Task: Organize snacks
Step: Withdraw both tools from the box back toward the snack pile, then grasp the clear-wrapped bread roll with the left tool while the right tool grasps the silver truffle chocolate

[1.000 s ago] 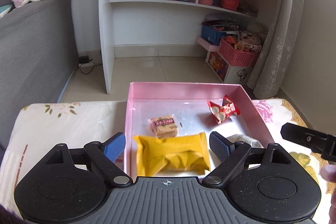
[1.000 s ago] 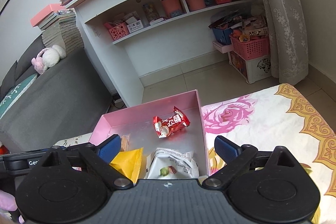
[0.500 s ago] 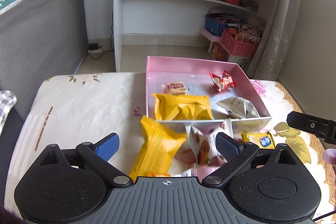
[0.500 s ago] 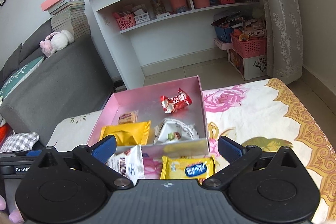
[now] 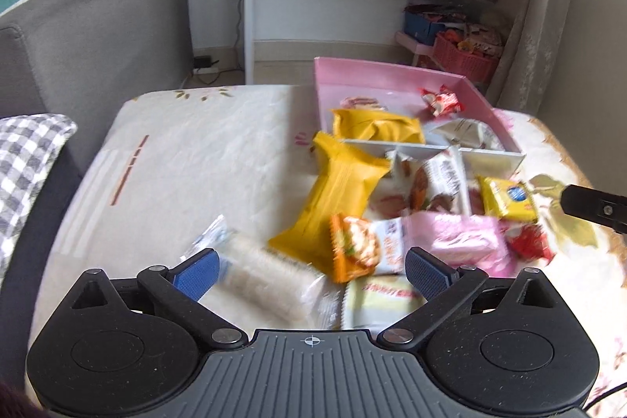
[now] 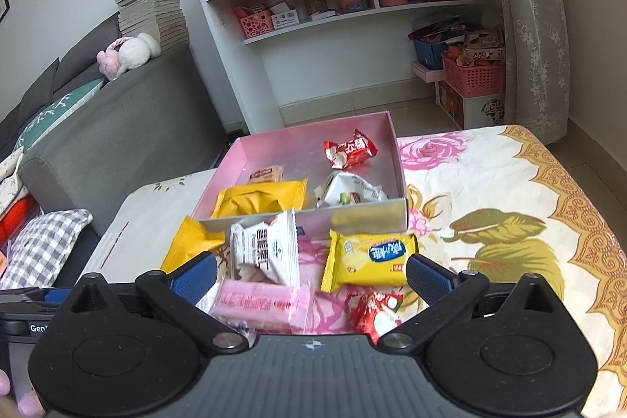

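A pink box (image 6: 313, 140) on the floral cloth holds a red packet (image 6: 348, 153), a yellow packet (image 6: 260, 202), a white packet (image 6: 348, 192) and a small biscuit (image 6: 266, 175). Loose snacks lie in front of it. My right gripper (image 6: 311, 275) is open above a pink wafer pack (image 6: 262, 304), a white packet (image 6: 266, 249), a yellow biscuit pack (image 6: 372, 257) and a red candy (image 6: 376, 312). My left gripper (image 5: 311, 271) is open over a clear-wrapped cracker pack (image 5: 258, 281) and an orange-white packet (image 5: 356, 245). A long yellow packet (image 5: 337, 198) leans at the box's near left corner. Neither gripper holds anything.
A grey sofa (image 5: 98, 26) with a checked cushion (image 5: 27, 159) borders the table on the left. A white shelf unit (image 6: 333, 38) and pink baskets (image 6: 474, 77) stand beyond the far edge. The right gripper's tip (image 5: 591, 208) reaches in at the right of the left wrist view.
Both grippers have drawn back from the pink box toward the table's near side, and the loose pile has come into view. The left jaws have widened, leaving the yellow packet in the box.
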`<move>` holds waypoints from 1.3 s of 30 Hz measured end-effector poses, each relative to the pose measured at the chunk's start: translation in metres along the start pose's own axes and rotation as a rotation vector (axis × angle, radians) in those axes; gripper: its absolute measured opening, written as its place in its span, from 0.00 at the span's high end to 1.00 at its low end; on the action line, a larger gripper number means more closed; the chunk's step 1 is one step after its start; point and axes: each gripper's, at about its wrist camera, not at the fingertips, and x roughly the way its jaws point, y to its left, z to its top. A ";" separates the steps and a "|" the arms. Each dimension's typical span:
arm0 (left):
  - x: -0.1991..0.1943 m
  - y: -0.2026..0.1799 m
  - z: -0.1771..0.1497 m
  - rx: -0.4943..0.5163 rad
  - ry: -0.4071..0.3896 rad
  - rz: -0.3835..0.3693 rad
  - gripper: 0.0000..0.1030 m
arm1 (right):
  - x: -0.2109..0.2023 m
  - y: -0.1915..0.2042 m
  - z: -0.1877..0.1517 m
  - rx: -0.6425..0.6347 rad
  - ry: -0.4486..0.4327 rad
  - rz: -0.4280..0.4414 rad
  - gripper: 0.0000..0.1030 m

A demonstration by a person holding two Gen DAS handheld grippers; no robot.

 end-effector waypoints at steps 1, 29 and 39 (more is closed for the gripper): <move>0.001 0.002 -0.002 0.004 0.003 0.006 0.01 | 0.000 0.000 -0.004 -0.003 0.006 -0.001 0.07; 0.062 0.052 0.000 -0.293 0.132 0.096 0.01 | 0.060 0.048 -0.041 -0.068 0.210 0.011 0.07; 0.064 0.060 -0.010 -0.195 0.170 0.116 0.01 | 0.080 0.054 -0.048 -0.087 0.257 -0.019 0.07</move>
